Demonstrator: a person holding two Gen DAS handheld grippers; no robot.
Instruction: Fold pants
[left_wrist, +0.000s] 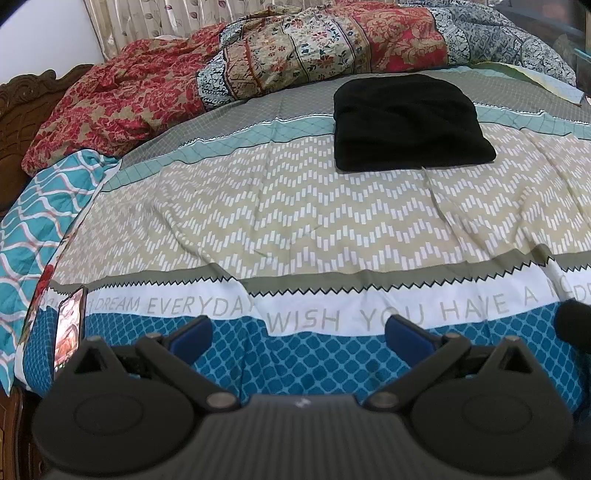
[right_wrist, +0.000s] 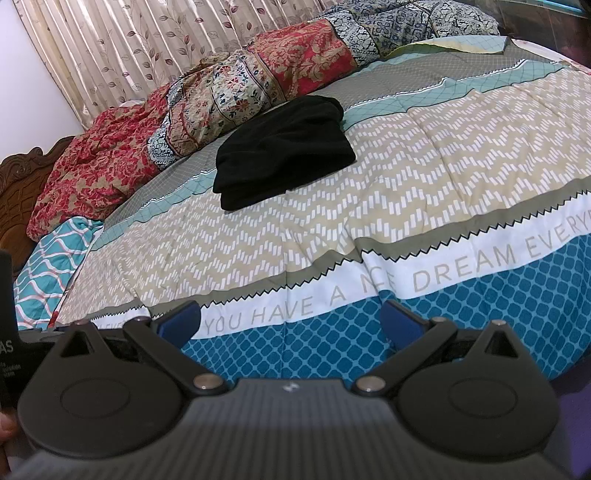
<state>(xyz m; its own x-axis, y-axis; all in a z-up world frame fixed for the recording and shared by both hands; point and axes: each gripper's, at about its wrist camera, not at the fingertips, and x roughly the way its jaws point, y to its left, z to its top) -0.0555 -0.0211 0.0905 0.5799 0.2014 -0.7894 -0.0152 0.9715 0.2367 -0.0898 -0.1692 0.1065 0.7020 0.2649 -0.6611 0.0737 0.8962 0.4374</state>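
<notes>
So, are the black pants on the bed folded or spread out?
Folded. The black pants lie as one compact, layered rectangle on the bedcover, with no legs stretched out; neither gripper touches them.

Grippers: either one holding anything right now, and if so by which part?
Nothing held. Left gripper and right gripper are both open over the bedspread; the folded black pants lie apart, farther up the bed.

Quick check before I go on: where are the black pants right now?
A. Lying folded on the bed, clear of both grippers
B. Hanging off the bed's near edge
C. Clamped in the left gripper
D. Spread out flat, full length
A: the black pants lie as a compact folded bundle on the bedspread, far ahead of the open, empty left gripper and right gripper.
</notes>
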